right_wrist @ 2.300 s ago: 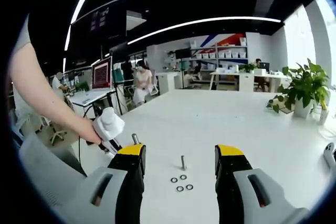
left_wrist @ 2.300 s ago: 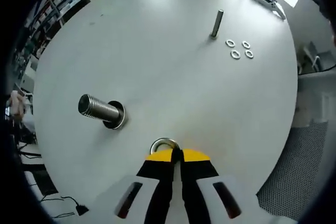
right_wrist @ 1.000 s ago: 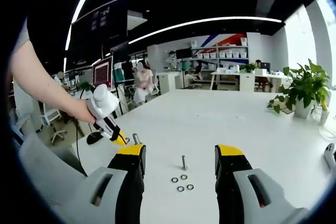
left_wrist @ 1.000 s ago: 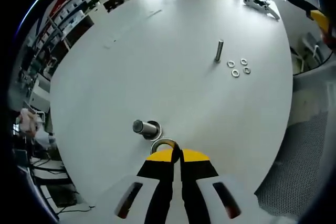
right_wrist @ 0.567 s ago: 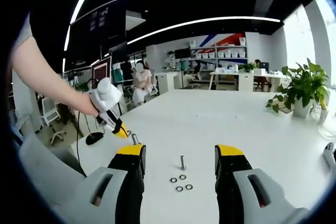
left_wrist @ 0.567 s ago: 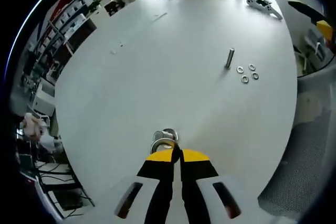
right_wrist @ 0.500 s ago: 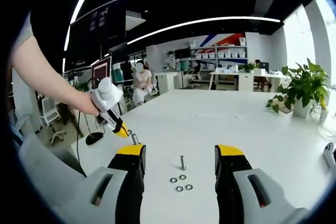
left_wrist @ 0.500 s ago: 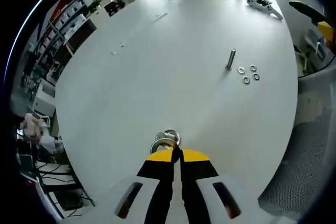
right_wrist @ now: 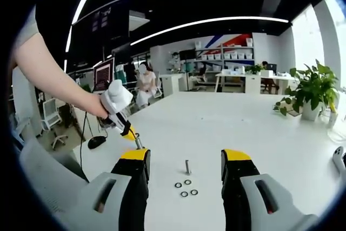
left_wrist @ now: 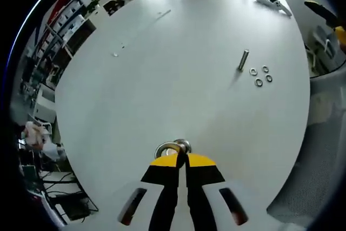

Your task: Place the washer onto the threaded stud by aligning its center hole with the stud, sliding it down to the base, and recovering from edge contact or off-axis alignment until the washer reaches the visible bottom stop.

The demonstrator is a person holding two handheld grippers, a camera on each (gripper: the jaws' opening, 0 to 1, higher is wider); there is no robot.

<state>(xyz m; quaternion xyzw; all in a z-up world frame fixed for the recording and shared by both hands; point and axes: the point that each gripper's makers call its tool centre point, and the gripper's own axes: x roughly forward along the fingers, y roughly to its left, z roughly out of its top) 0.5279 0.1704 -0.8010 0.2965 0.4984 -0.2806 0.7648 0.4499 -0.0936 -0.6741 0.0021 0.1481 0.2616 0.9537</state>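
My left tool (left_wrist: pixel 181 159) has its jaws pressed together on the near rim of the washer (left_wrist: pixel 168 149). The ring projects forward from the yellow tips, its center hole unobstructed. The top of the threaded stud (left_wrist: pixel 183 145) shows just beyond the washer's far edge, overlapping it in the left gripper view; whether they touch cannot be determined. In the right gripper view, the left tool (right_wrist: pixel 130 133) hangs directly over that stud (right_wrist: pixel 139 143) on the white worktop (left_wrist: pixel 178 68).

My right tool (right_wrist: pixel 185 162) is wide open, holds nothing and hovers well apart from the work.

Handling, as judged: the washer is a rigid, light, smooth metal ring. It will not deform, but a thin rim grip lets it pivot or slip if an edge catches the threads. Keep hold on the rim only, clear of the hole, and keep the ring square to the stud axis.

A second, slimmer stud (left_wrist: pixel 244 60) and four spare washers (left_wrist: pixel 260 76) lie far off on the worktop.
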